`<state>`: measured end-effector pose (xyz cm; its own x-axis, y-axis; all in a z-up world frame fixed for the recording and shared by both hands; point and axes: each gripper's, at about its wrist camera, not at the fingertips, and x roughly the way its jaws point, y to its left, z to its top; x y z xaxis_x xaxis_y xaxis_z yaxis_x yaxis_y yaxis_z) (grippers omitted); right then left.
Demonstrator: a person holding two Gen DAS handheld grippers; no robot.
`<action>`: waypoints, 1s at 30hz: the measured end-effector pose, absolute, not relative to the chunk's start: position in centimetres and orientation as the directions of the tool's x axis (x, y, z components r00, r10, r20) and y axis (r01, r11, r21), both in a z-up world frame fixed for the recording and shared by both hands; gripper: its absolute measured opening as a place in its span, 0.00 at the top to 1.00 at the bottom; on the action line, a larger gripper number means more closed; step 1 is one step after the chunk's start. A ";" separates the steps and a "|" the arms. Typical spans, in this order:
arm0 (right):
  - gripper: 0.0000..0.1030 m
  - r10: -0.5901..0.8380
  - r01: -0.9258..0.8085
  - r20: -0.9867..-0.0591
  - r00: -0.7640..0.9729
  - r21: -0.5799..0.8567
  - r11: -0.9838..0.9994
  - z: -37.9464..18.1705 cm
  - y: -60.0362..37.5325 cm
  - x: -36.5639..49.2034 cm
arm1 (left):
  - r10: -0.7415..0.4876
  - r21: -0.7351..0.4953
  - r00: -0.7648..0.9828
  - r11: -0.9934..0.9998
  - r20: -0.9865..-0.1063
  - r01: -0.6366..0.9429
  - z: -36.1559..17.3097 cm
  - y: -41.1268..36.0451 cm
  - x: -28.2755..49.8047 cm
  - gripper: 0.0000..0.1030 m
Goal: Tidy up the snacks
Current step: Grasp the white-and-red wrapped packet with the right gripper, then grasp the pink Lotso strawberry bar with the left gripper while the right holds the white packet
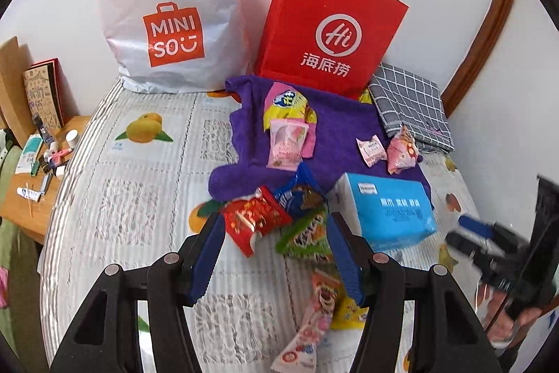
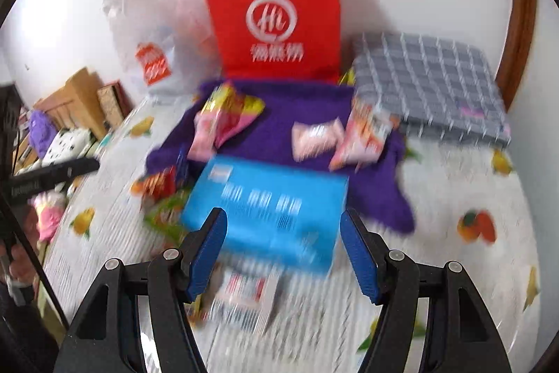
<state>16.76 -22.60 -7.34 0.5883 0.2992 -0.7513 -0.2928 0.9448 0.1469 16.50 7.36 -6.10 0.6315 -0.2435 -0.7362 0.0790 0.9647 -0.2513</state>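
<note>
In the left wrist view, the left gripper hangs over the bed with its fingers apart and nothing between the pads. Below it lie the snacks: a red packet, a green packet and a blue packet, overlapping each other. A risk here is that the fingers close on two packets together, or pinch the thin wrapper edge so that it slips out. More snacks lie farther away on the purple towel. The white plastic bag and the red paper bag stand at the far side against the wall – I cannot see what is inside them.

In the right wrist view, which is blurred, the right gripper also has its fingers apart and empty, above the blue tissue pack. This pack is no snack, so it could be taken by mistake. The red paper bag leans and looks light – a push could tip it over.
</note>
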 end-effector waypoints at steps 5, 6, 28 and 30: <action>0.35 0.329 -0.315 -0.775 0.540 0.176 0.933 -10.3 -21.6 14.1 | -0.264 -0.261 0.619 0.960 -0.739 0.098 -6.5 6.7 15.3 0.44; 0.35 0.325 -0.315 -0.780 0.535 0.173 0.933 -10.8 -21.4 13.8 | -0.265 -0.258 0.618 0.961 -0.740 0.103 -6.5 6.6 15.0 0.44; 0.60 0.261 -0.327 -0.822 0.506 0.097 0.940 -16.5 -17.5 14.6 | -0.234 -0.237 0.600 0.969 -0.765 0.076 -8.4 8.6 11.8 0.44; 0.64 0.270 -0.320 -0.812 0.517 0.109 0.941 -16.1 -18.4 14.3 | -0.233 -0.229 0.594 0.970 -0.770 0.084 -8.7 8.2 11.9 0.44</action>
<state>14.34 -18.40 -16.13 0.5171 0.2701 -0.8122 -0.3204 0.9410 0.1089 11.95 8.20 -8.67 0.5944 -0.2331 -0.7696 0.0841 0.9698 -0.2287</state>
